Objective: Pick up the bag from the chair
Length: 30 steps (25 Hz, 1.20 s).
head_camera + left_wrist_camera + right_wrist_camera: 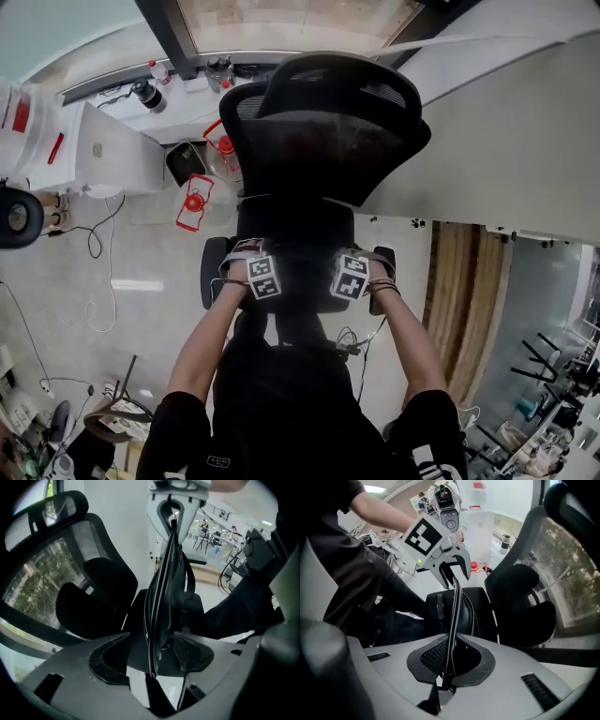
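1. Bag [177, 603]: black and soft, standing on edge over the seat of the chair [328, 122], in front of the mesh backrest. Whether its base touches the seat cannot be told. In the head view it merges with the dark seat.
2. Strap [161, 569]: black, thin, part of the bag. Drawn taut above the bag's top, it runs from one gripper's fingers to the other's.
3. Right gripper [452, 641]: pointing steeply down. Its fingers [431, 660] are clenched on the strap [453, 616], which rises straight from between the pads. In the left gripper view this gripper [172, 513] sits at the strap's far end.
4. Left gripper [151, 641]: pointing steeply down. Its fingers [110, 663] are released and spread wide. The strap passes through the gap with neither pad pressing on it. In the right gripper view its curved fingers [465, 566] straddle the strap.
5. Marker cubes: one on each gripper, side by side in the head view, left [263, 278] and right [349, 277], over the front of the seat.
6. Chair: black, with mesh backrest and headrest. An armrest [214, 272] stands just outside each gripper.
7. Forearms [202, 342]: bare below short black sleeves, reaching from the lower edge of the head view to the grippers.
8. Floor [141, 253]: pale and glossy, with loose cables and a red item [195, 202] near the chair.
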Available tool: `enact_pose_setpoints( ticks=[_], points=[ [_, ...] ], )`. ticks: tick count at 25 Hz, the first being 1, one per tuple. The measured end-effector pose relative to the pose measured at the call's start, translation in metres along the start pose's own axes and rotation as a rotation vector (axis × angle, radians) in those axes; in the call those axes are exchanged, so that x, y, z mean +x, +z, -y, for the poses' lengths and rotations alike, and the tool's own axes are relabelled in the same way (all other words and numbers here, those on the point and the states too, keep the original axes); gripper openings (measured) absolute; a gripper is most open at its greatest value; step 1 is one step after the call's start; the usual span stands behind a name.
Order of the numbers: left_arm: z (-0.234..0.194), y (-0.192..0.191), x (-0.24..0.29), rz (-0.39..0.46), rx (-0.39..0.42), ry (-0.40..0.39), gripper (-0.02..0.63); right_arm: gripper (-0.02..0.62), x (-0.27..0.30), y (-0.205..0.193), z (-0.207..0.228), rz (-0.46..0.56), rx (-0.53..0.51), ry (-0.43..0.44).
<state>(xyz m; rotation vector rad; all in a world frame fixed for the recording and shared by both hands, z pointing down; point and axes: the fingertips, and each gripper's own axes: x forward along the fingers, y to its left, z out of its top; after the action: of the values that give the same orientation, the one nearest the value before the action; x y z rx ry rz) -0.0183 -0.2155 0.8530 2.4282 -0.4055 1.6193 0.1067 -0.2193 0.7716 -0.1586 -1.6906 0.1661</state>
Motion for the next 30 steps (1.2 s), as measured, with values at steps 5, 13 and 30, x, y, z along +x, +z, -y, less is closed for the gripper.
enact_pose_setpoints(
  ticks=[5, 13, 30],
  points=[
    [0.030, -0.009, -0.010, 0.022, 0.009, -0.039, 0.145, 0.018, -0.036, 0.008, -0.029, 0.046, -0.051, -0.027],
    [0.053, -0.004, -0.083, 0.104, 0.019, -0.098, 0.048, 0.018, -0.071, 0.007, -0.052, 0.184, 0.074, -0.050],
    [0.118, -0.012, -0.201, 0.129, -0.026, -0.105, 0.044, 0.020, -0.105, 0.021, -0.140, 0.381, 0.087, -0.100]
  ],
)
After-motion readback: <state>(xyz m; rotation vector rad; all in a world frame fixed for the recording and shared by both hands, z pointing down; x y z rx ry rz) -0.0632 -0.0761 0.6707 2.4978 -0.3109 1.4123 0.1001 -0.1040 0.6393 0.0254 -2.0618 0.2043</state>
